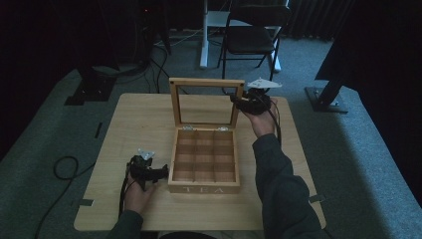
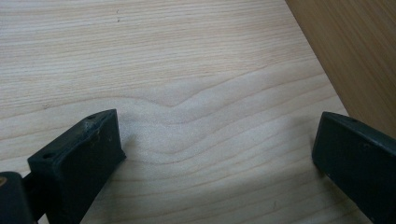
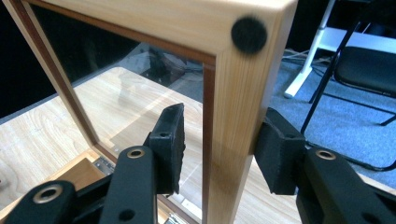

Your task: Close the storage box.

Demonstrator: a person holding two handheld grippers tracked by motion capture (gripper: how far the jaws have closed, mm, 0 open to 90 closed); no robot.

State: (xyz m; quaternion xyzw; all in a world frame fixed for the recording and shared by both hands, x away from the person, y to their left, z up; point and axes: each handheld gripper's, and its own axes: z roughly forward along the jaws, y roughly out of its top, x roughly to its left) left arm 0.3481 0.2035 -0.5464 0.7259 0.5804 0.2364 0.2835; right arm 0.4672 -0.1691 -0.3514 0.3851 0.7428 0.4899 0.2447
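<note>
While the wooden table [image 1: 124,129] takes up most of the high view, what matters is the tea box [image 1: 204,167] sitting near its middle, with "TEA" lettered on the front wall facing the person. Its inside is split into a grid of small compartments, and none of them look like they have anything in them, though it's pretty dim.

The lid [image 1: 206,102] stands upright off the back edge of the box, a wooden frame with a clear pane. Through that pane in the right gripper view you can see the tabletop behind it, and there's a round black pad [image 3: 249,34] stuck on the frame's top corner.

Right gripper [image 1: 239,102] is up at the lid's right-hand upright. In its own view [image 3: 219,149] the jaws sit on either side of the frame post: the far jaw looks pressed against the wood, while the near one sits just beside the pane side, and I can't tell if it's touching. They're fairly narrow, about the width of the post.

Left gripper [image 1: 158,173] is low on the table just left of the box. Its jaws are spread wide with nothing between them but bare table [image 2: 187,93], the box's side wall [image 2: 355,51] just beside one jaw.
</note>
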